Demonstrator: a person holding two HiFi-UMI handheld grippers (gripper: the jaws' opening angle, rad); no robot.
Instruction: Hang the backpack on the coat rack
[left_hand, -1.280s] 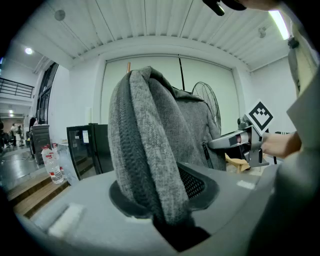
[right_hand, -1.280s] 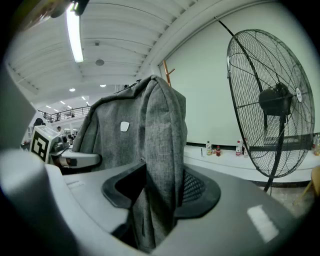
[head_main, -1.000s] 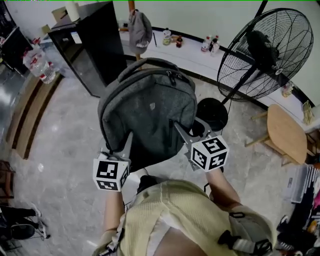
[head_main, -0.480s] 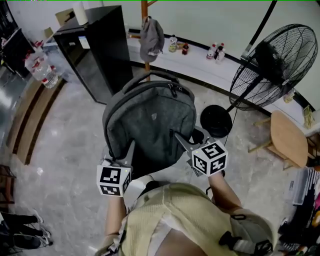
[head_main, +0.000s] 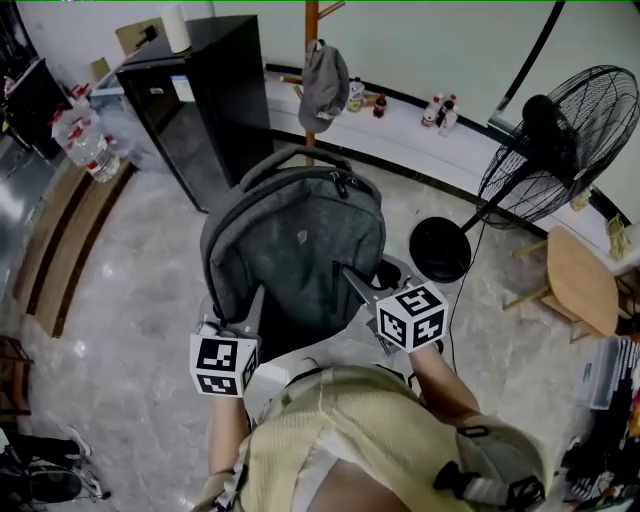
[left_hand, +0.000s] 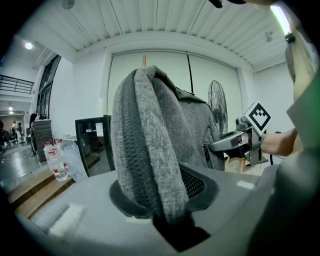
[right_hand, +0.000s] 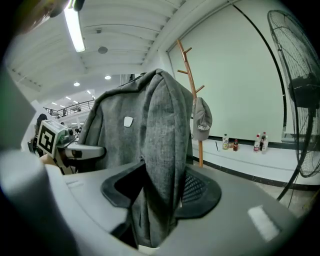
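A person holds a grey backpack (head_main: 295, 240) upright above the floor, one claw on each side. The left claw (head_main: 252, 300) is clamped on the backpack's left edge, and the right claw (head_main: 355, 278) is clamped on its right edge. The wooden coat rack (head_main: 311, 25) stands beyond the backpack, apart from it, with a grey cap (head_main: 325, 88) hanging on it. A black cabinet (head_main: 200, 100) stands left of the coat rack and a fan (head_main: 550, 135) to its right.

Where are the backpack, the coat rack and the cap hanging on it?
backpack (head_main: 295, 240), head view, middle of its grey front panel.
coat rack (head_main: 311, 22), head view, wooden pole above the cap.
cap (head_main: 325, 88), head view, its crown.
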